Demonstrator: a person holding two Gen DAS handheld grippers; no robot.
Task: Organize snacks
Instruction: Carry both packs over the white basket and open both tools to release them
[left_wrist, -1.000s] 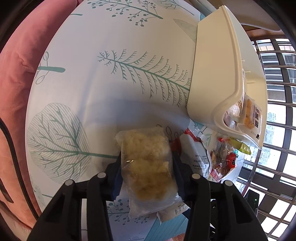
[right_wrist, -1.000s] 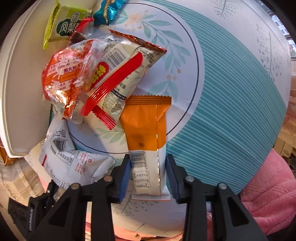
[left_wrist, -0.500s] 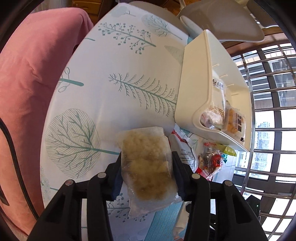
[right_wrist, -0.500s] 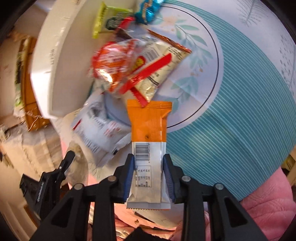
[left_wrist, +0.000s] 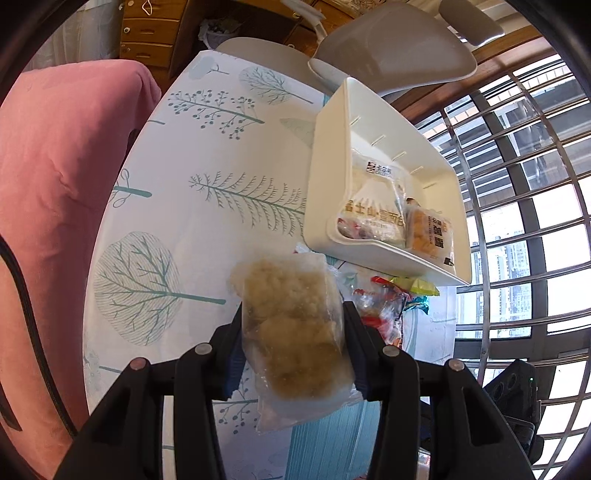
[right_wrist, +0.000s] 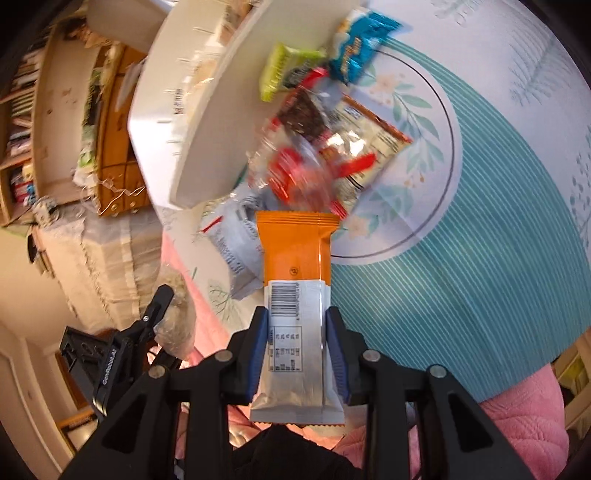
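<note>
On the counter (left_wrist: 192, 155), under a tree-printed cloth, a white bin (left_wrist: 384, 177) already holds two packets; a loose pile of snacks (right_wrist: 317, 147) lies just beside it, so sorting appears under way, with much left. Left tongs (left_wrist: 293, 343) are closed on a clear bag of crumbly snack (left_wrist: 291, 332), raised above the cloth. Right tongs (right_wrist: 297, 347) are closed on an orange-and-white bar (right_wrist: 295, 295), also lifted. Only the left view shows the bin's contents; only the right view shows the pile's wrappers plainly, including a green packet (right_wrist: 280, 70) and a blue packet (right_wrist: 358, 40).
</note>
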